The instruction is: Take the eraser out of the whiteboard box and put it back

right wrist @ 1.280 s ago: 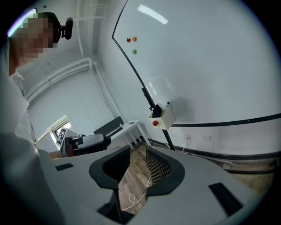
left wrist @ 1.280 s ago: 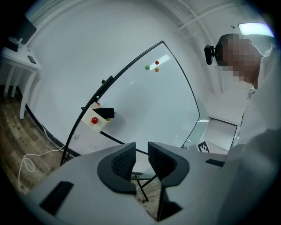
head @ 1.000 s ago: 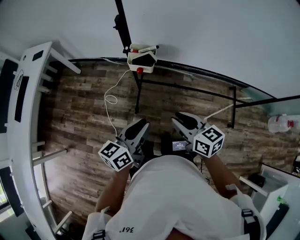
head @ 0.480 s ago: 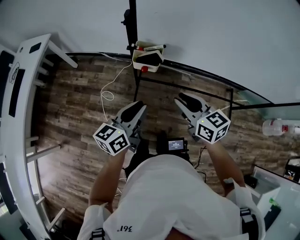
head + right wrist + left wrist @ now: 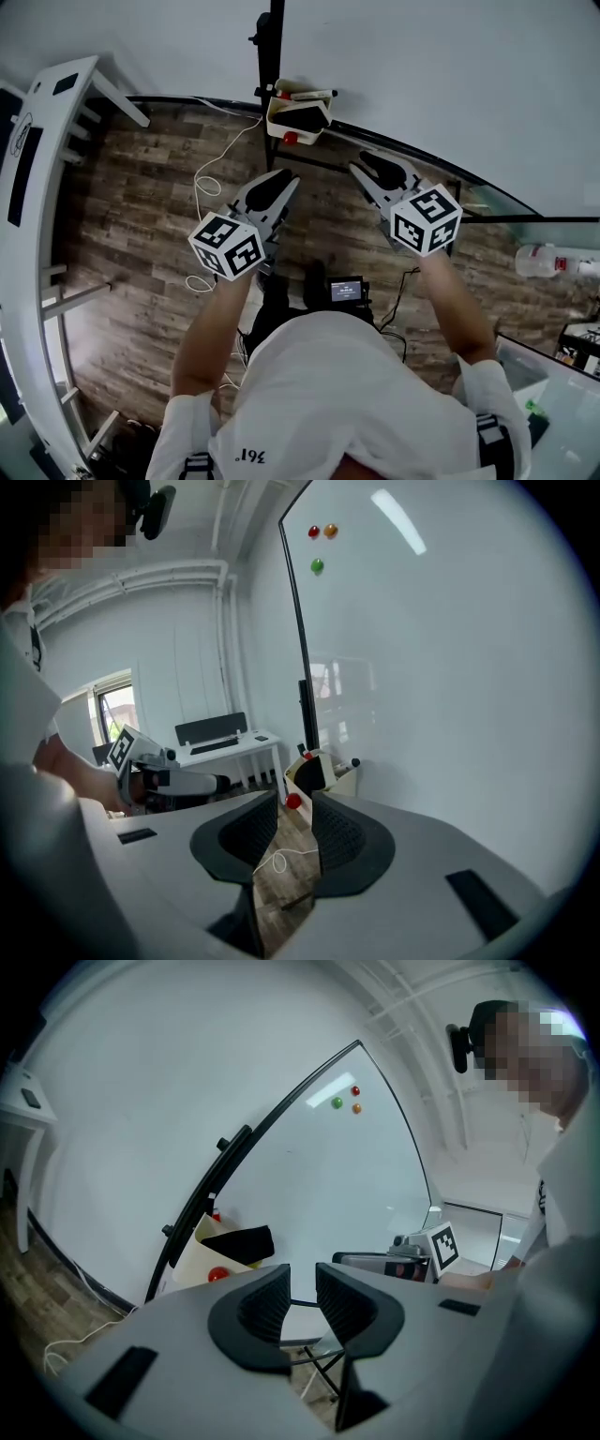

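A cream whiteboard box (image 5: 281,120) hangs on the whiteboard's lower edge by the black stand post. The black eraser (image 5: 307,117) lies inside it, a marker (image 5: 309,95) lies across its top, and a red magnet (image 5: 291,138) sits under it. My left gripper (image 5: 275,190) is below and left of the box, and my right gripper (image 5: 377,172) is to its right. Both are apart from it, with narrow gaps between empty jaws. In the left gripper view the box (image 5: 192,1262) and eraser (image 5: 240,1241) lie ahead to the left of the left gripper (image 5: 302,1297). The right gripper (image 5: 294,832) looks toward the box (image 5: 343,780).
The whiteboard (image 5: 422,66) stands on a black frame (image 5: 272,56) over wooden flooring. A white cable (image 5: 208,159) loops on the floor left of the stand. A white desk (image 5: 28,141) runs along the left. A plastic bottle (image 5: 548,260) lies at the right. Coloured magnets (image 5: 345,1098) dot the board.
Both grippers have travelled toward the whiteboard and now sit closer to the box. The right gripper has rolled. Their jaw gaps look unchanged and still empty.
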`<control>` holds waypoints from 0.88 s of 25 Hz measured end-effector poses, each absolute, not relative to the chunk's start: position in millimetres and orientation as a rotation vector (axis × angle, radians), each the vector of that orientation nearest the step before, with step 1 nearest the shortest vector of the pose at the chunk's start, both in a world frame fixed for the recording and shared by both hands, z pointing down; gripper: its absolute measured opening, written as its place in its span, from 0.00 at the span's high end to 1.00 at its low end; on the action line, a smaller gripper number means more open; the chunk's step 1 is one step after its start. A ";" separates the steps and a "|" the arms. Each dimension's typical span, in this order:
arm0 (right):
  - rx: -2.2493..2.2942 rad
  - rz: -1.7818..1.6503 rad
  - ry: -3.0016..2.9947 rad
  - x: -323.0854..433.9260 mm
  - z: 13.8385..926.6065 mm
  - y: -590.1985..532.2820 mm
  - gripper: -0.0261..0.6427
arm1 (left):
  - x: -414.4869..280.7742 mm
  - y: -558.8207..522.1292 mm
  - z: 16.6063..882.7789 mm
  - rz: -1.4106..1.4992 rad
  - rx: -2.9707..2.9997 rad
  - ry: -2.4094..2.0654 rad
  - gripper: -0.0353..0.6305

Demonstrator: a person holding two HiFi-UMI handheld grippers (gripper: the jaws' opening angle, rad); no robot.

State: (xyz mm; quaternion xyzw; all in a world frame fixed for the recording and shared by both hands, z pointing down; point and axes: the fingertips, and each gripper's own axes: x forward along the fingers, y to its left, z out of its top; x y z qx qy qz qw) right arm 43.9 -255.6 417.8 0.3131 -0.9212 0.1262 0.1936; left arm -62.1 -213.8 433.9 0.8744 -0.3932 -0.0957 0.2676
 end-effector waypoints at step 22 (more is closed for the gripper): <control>0.757 0.131 -2.437 -11.5 451.2 -340.7 0.69 | -64.4 -276.5 468.3 -0.192 2.313 -1.158 0.83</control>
